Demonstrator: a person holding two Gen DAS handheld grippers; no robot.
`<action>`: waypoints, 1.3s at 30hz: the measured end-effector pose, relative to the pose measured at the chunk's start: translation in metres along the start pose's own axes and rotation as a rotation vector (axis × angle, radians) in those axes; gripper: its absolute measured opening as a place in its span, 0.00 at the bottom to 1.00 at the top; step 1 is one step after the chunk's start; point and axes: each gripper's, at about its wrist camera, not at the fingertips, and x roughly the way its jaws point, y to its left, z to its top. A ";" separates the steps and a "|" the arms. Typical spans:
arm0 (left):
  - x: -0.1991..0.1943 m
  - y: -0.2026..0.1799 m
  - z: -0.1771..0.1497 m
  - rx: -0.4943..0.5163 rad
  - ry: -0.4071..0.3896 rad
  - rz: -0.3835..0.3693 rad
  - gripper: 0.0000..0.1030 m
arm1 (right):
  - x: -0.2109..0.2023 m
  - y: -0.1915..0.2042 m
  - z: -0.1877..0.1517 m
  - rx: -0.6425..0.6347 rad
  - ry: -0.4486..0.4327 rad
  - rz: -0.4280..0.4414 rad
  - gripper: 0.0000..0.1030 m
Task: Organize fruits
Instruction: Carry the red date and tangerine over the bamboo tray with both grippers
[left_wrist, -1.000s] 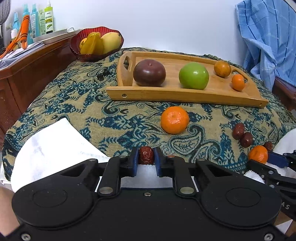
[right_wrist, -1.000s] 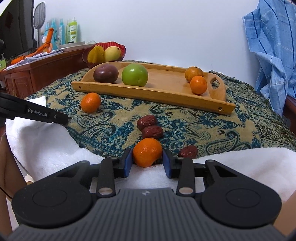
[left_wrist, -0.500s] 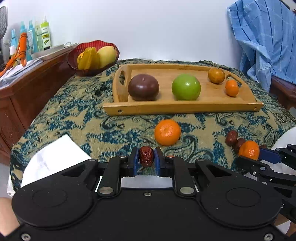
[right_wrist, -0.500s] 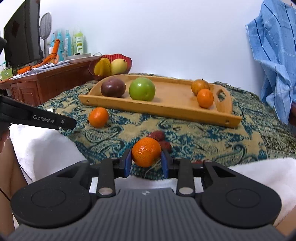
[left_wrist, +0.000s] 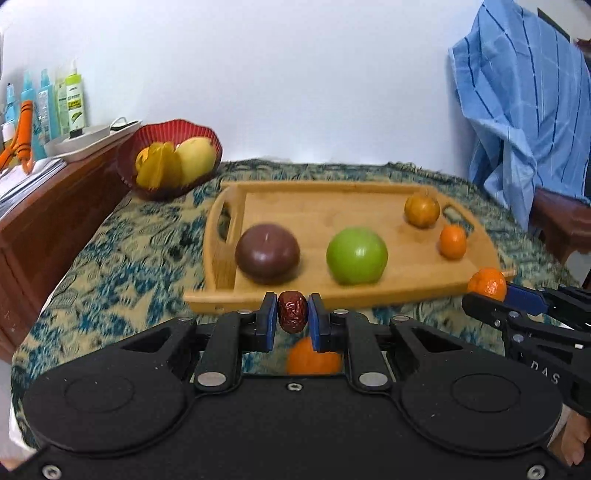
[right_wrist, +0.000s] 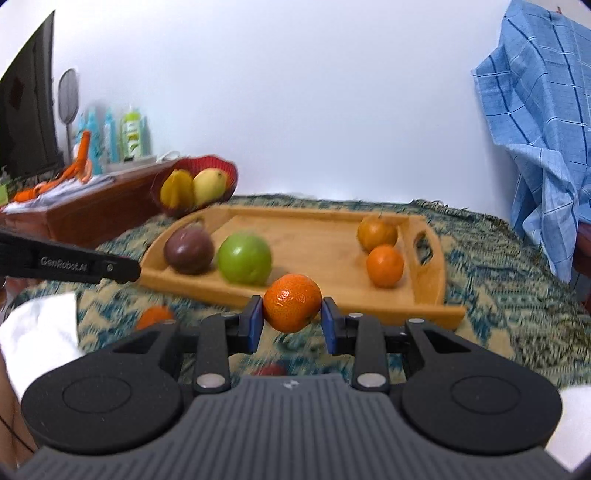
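a paisley cloth (left_wrist: 122, 266) covers the table under a white wall. the left gripper (left_wrist: 292, 318) pinches a red date (left_wrist: 292, 312); the right gripper (right_wrist: 291, 314) clamps a mandarin (right_wrist: 292, 302). both hover before the wooden tray (right_wrist: 325, 240). a red fruit bowl (left_wrist: 129, 155) sits beside it.

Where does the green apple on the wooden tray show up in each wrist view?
Left wrist: the green apple sits centre-right, on the tray, just above the left gripper, which is shut on a red date.
Right wrist: the green apple sits left of centre, above and left of the mandarin that the right gripper grips.
Shared landmark: the dark purple fruit next to it, on its left.
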 end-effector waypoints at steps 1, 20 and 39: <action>0.003 0.001 0.005 -0.004 -0.002 -0.005 0.16 | 0.003 -0.003 0.004 0.008 -0.003 -0.004 0.36; 0.091 0.032 0.099 -0.129 0.062 -0.041 0.16 | 0.083 -0.067 0.065 0.159 0.089 -0.045 0.36; 0.177 0.027 0.113 -0.132 0.225 0.004 0.16 | 0.145 -0.128 0.077 0.382 0.287 -0.003 0.36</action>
